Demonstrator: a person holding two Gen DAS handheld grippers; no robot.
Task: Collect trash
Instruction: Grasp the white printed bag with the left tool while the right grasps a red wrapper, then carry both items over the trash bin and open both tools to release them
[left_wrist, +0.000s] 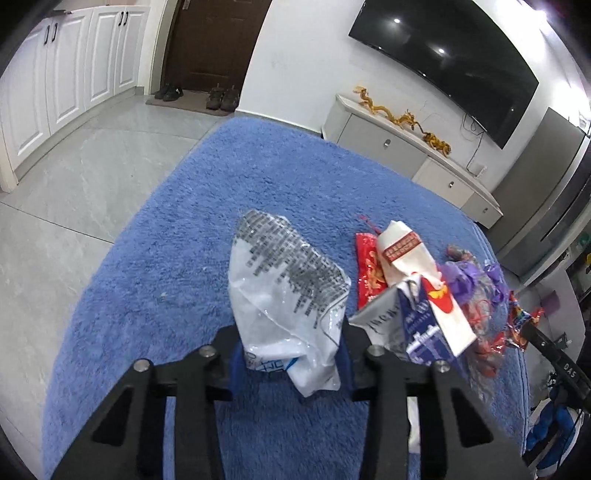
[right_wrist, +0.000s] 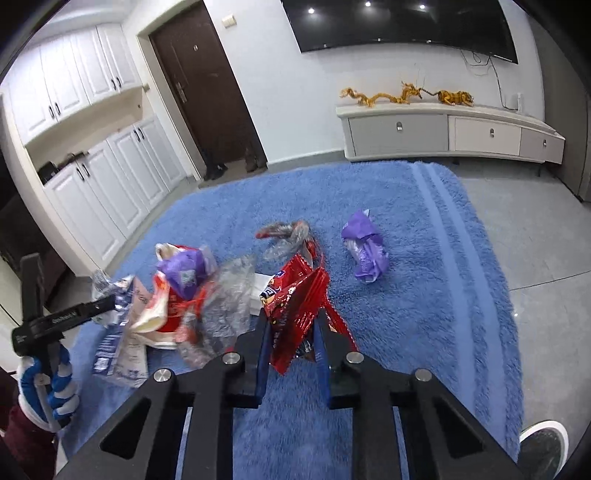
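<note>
The left gripper (left_wrist: 291, 354) is clamped on a crumpled white plastic bag (left_wrist: 284, 295), glossy, with blocks of grey print across its upper part and a bit of blue lettering near the jaws; it sticks up and forward from between the blue finger pads. Just to its right on the blue shaggy rug (left_wrist: 184, 240) lies a heap of litter: a white paper wrapper with a red printed band (left_wrist: 406, 254), a red and gold packet (left_wrist: 369, 269), a navy and white carton (left_wrist: 421, 332) and crinkled purple wrappers (left_wrist: 469, 277).

The right gripper (right_wrist: 291, 339) is pinching a shiny red foil snack bag (right_wrist: 295, 306), creased and torn open, standing up between its jaws. Ahead and to its right, apart from the rest, sits a balled purple wrapper (right_wrist: 364, 251) on the rug; ahead, clear cellophane with red ends (right_wrist: 286, 236); to its left, the mixed heap (right_wrist: 181, 295)
</note>
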